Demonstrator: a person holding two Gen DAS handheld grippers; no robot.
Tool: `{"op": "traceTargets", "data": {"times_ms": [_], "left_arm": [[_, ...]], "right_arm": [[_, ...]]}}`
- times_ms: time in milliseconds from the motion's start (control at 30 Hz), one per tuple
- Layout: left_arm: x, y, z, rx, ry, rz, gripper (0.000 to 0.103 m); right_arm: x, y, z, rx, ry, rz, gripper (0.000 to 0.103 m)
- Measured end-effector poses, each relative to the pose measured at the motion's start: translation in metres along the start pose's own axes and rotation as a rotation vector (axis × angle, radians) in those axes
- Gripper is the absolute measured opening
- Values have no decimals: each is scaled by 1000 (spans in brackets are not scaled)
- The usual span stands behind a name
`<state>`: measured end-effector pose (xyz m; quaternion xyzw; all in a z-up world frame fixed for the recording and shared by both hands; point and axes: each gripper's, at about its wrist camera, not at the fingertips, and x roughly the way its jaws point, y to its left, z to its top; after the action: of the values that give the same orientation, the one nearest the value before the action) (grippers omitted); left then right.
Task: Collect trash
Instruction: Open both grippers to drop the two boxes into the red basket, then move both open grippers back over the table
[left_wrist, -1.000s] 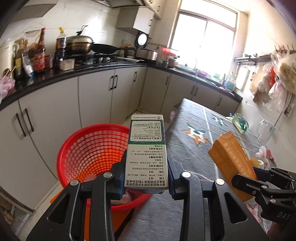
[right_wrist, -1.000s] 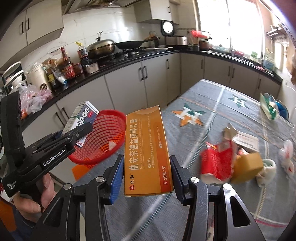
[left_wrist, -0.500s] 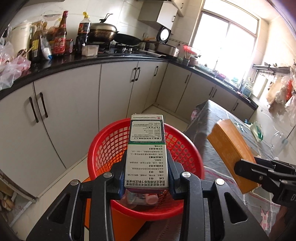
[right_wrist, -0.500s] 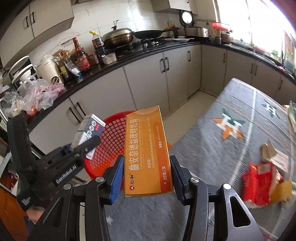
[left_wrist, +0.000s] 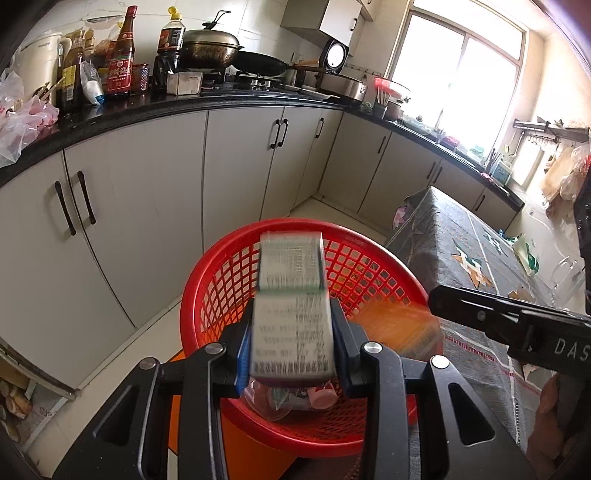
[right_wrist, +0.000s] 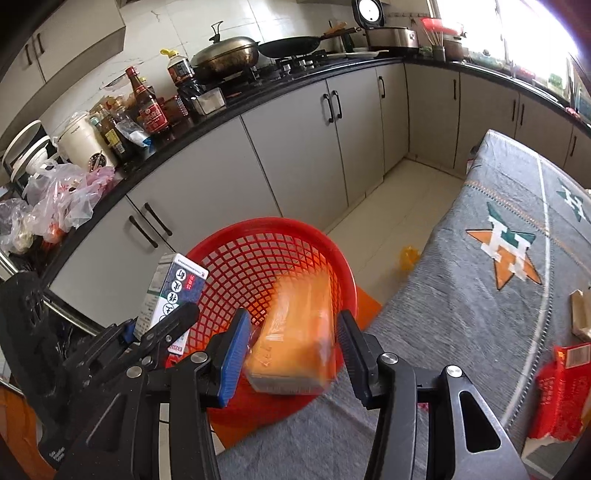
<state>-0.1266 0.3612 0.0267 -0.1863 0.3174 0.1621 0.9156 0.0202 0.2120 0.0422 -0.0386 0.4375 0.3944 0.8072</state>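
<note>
My left gripper (left_wrist: 291, 347) hangs over a red mesh basket (left_wrist: 207, 280), and its jaws are opening. A white and green carton (left_wrist: 291, 295) sits between the pads, blurred and sliding down and loose. The right wrist view shows the same carton (right_wrist: 177, 291) standing up out of the left gripper (right_wrist: 162, 332). My right gripper (right_wrist: 291, 354) is open above the basket's (right_wrist: 258, 251) near rim. An orange box (right_wrist: 303, 314) is tipping down between the pads, blurred, with a gap on both sides. It shows as an orange smear (left_wrist: 395, 325) in the left wrist view.
The basket holds a pink-capped bottle (left_wrist: 321, 397) and other litter. On the right, a table with a grey star-pattern cloth (right_wrist: 480, 314) carries a torn red carton (right_wrist: 561, 391). Grey cabinets (left_wrist: 147, 203) under a crowded black counter stand behind. A yellow scrap (right_wrist: 408, 256) lies on the floor.
Both grippers swung left from the table to above the red basket. The orange box has left the right pads and drops into the basket. The white carton has started to slip.
</note>
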Motion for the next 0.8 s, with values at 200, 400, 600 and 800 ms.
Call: {"op": "traceTargets", "data": {"times_ms": [200,400,600,800], "left_arm": [[-7,-3,1,8,-23,6,57],[-18,-10,2,9,-36,-19,57],[-29,-35,-1,51,-43,-50,57],[-30,-72,-9,119,-24,-82,57]], "right_arm": [[-6,-4,-1,18,-20,14,54],[-31,-13,-9,41,-57,6,54],[-57,-26,-28,64,-72,-10,54],[-86,-51,-54,104,-91,-38,54]]}}
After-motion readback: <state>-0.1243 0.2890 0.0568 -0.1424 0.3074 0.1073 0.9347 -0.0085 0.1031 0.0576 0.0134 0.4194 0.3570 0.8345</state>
